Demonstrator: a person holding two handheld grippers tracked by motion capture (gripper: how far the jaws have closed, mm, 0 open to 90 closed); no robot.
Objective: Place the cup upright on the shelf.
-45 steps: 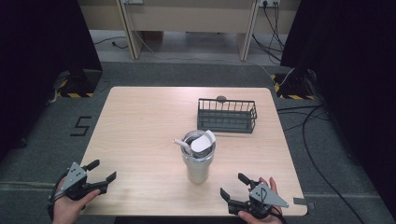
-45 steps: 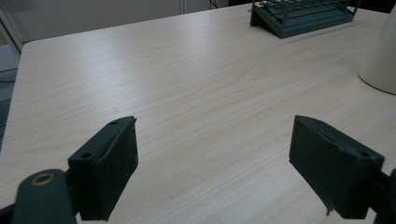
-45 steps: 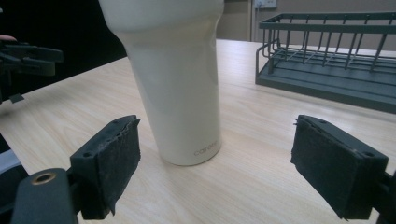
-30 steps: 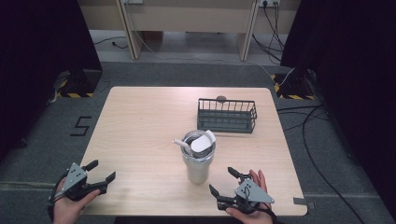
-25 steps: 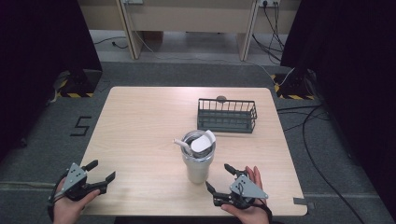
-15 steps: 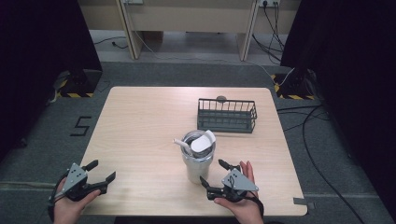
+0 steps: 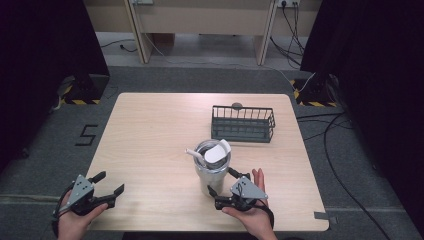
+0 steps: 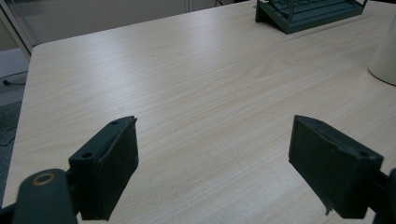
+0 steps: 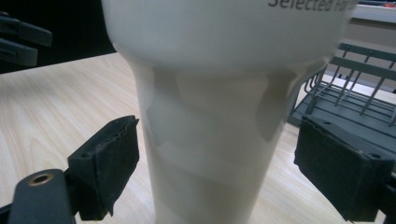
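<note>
A tall cream tumbler [image 7: 211,170] with a straw and a white lid piece in its mouth stands upright near the table's front middle. My right gripper [image 7: 223,186] is open at its base, one jaw on each side of the tumbler [image 9: 210,121], neither jaw touching it. At the front left corner my left gripper [image 7: 110,184] is held open just above the table, with bare wood between its jaws. The left gripper view catches the tumbler's side [image 8: 385,56] at its right edge.
A dark wire basket [image 7: 243,123] stands at the back right of the wooden table [image 7: 150,135], with a small dark round object [image 7: 236,105] behind it. The basket [image 9: 355,93] is close behind the tumbler. Cables lie on the floor to the right.
My right gripper has moved left along the front edge, from the front right corner to the tumbler's base, and its jaws now straddle it. The left gripper has stayed in place.
</note>
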